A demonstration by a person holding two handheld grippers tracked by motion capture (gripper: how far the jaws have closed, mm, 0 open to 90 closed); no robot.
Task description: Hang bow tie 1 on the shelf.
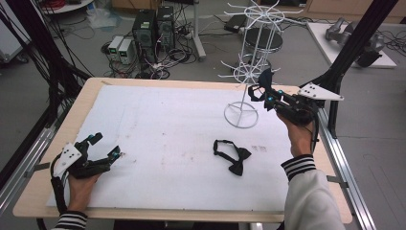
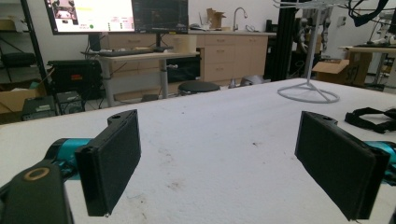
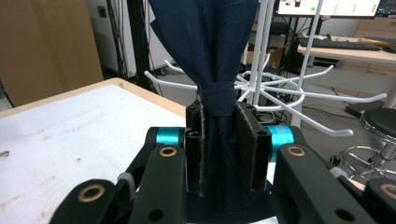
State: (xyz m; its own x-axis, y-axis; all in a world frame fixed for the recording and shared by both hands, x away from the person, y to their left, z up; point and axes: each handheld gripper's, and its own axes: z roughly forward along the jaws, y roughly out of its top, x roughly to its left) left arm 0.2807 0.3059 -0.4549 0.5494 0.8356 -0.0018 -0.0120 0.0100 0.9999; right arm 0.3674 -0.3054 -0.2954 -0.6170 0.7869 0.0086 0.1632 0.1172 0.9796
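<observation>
1. No brand, label or legible writing on my tools, the bow ties or the rack. The screens behind the table in the two gripper views are too blurred to read.
2. My right gripper (image 1: 262,91) is clamped on a dark navy bow tie (image 3: 210,56); in the right gripper view its jaws press the tie at the knot, the fabric fanning up above them and hanging below.
3. In the high view that gripper is held up just beside the white wire rack (image 1: 249,62), at its right side, on a level with the rack's lower ring of hooks.
4. The rack's hooks (image 3: 299,93) spread out right behind the held tie; I cannot tell whether the tie touches any of them.
5. My left gripper (image 1: 106,146) has its jaws wide apart with nothing between them; it rests on the table's white cover (image 1: 167,124), well apart from the rack, toward the near left corner.
6. A second, black bow tie (image 1: 233,154) lies flat on the cover, near the rack's round base (image 1: 241,115) on the side toward me, untouched.
7. Beyond the rack: computer towers (image 1: 153,28) and cables on the floor, and a round stool (image 1: 265,38).
</observation>
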